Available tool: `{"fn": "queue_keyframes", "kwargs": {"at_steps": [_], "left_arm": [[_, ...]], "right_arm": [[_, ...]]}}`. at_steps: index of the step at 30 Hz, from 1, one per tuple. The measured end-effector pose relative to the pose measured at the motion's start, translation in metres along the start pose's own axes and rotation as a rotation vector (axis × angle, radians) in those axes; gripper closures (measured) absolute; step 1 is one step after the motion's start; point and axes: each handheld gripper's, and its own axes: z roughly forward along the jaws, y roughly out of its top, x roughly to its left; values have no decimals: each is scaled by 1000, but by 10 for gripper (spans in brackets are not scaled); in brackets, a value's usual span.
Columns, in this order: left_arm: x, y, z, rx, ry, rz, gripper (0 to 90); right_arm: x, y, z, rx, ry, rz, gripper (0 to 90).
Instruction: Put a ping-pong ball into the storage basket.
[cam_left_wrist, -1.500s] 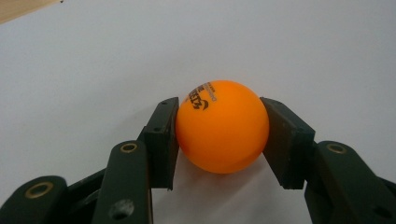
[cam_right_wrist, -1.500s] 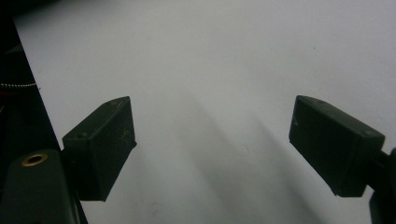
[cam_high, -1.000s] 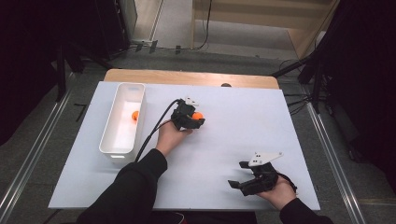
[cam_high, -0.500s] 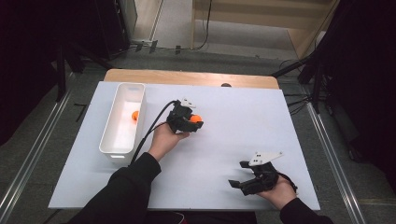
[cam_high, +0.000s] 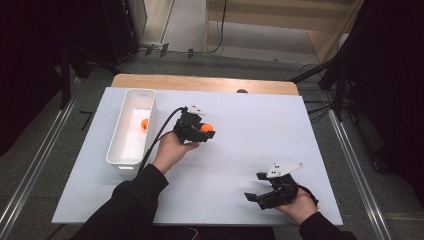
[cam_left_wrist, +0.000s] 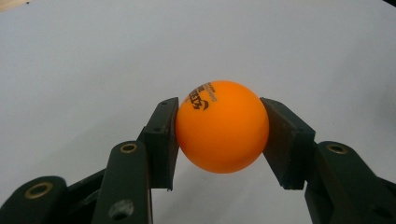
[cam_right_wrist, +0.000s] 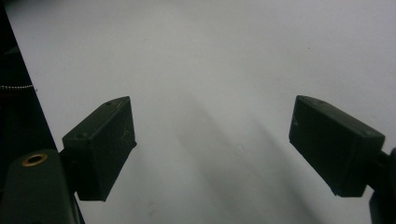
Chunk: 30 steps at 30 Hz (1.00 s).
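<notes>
So the left gripper (cam_high: 204, 133) has the orange ball (cam_left_wrist: 222, 126) pinched snug between both pads, just right of the white bin (cam_high: 122, 156) — looks like mid-carry — next it needs swinging over the bin before letting go, while the right gripper (cam_high: 260, 187) sits wide open, empty.

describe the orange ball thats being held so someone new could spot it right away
On the white table, look just right of the long white bin. There the left gripper clamps an orange ball between its jaws. Unlike the other orange ball lying in the bin, it is gripped outside it.
</notes>
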Motion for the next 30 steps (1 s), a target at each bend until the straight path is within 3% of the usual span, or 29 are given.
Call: {"fn": "queue_keyframes", "kwargs": {"at_steps": [2, 7, 27, 30], "left_arm": [[-1, 1, -1, 1, -8, -14, 506], [-4, 3, -4, 28, -12, -5, 506], [-4, 9, -23, 38, -15, 5, 505], [-4, 11, -26, 35, -40, -7, 505]], "right_arm": [[0, 0, 0, 0, 1, 3, 131], [0, 0, 0, -1, 1, 2, 131], [0, 0, -1, -2, -2, -6, 131], [0, 0, -1, -3, 0, -5, 131]]}}
